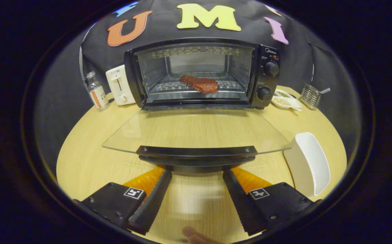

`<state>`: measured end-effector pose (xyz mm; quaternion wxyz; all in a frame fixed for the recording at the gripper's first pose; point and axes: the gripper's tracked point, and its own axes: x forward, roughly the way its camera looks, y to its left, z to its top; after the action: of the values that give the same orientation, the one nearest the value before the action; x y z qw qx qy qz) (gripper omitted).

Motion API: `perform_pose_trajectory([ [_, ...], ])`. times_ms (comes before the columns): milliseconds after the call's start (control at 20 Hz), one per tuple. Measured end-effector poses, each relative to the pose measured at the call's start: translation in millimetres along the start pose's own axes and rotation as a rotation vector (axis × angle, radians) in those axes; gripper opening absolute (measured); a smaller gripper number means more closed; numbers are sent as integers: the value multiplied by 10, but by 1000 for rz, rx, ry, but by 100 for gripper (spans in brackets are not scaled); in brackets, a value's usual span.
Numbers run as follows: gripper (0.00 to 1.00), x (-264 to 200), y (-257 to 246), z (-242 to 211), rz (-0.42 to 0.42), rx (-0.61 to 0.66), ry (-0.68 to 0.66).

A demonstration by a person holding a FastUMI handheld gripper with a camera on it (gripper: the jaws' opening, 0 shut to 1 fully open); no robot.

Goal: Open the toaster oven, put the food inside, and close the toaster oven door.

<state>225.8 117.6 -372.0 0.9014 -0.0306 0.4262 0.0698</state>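
Note:
A black toaster oven stands at the back of the round wooden table. Its glass door is folded down flat towards me, and the door's black handle lies just ahead of my fingertips. A reddish-brown piece of meat rests on the wire rack inside the oven. My gripper is open, its fingers spread wide just under and behind the handle, with nothing between them.
A white rectangular dish sits on the table to the right of the fingers. Left of the oven are a white toaster and a small bottle. Right of it are a small plate and a wire holder.

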Motion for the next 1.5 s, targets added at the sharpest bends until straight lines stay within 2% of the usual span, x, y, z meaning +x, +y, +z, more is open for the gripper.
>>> perform_pose_trajectory([
  [750,97,-71,-53,687,-42,-13,-95],
  [950,97,-134,-64,1050,-59,-46,-167],
  [1300,97,-226,-266,1756,-90,-26,-307],
  [1500,97,-690,-392,2061,-72,-23,-425],
])
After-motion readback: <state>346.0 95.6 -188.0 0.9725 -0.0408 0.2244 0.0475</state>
